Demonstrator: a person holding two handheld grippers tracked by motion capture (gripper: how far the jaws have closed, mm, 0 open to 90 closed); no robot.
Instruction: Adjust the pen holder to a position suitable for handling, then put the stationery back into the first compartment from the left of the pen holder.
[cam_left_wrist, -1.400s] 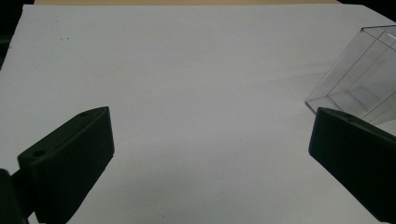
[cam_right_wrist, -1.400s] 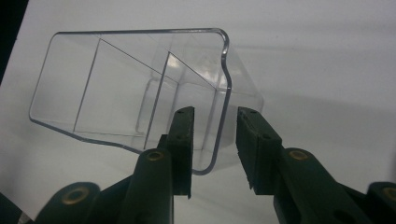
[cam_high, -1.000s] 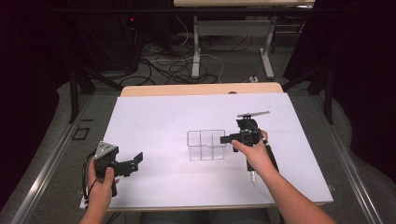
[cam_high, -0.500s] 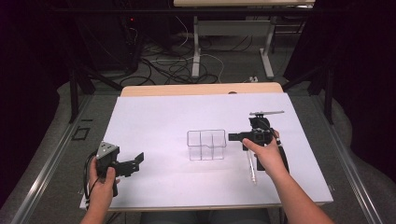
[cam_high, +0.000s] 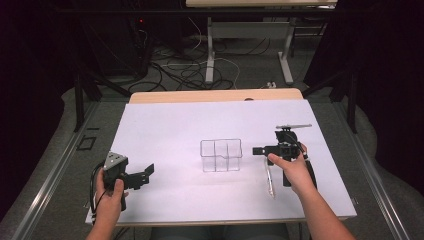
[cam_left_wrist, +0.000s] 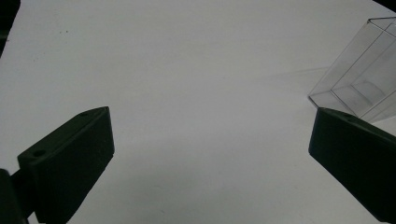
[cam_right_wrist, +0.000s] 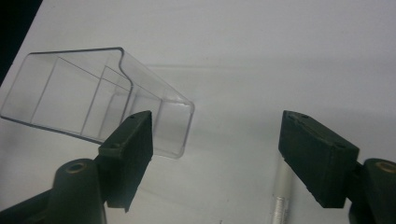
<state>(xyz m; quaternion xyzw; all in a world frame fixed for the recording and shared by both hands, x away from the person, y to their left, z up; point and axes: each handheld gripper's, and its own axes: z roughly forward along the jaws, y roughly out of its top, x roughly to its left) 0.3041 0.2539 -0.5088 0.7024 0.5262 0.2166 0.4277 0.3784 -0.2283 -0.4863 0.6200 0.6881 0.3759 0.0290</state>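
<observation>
In the lower right of the high view, a thin pen (cam_high: 270, 179) lies on the white table (cam_high: 170, 125), its long axis running toward the near edge. It sits just beside the right gripper (cam_high: 259, 150), whose jaws stand apart and empty. In the right gripper view it seems to lie below the right-hand jaw. The clear box (cam_high: 221, 155) stands mid-frame. The left gripper (cam_high: 148, 170), also apart, waits lower left, well away.

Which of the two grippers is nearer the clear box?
The right gripper: it hangs just right of the clear box, jaws open toward it. The left gripper is far off near the table's front left corner, also open.
</observation>
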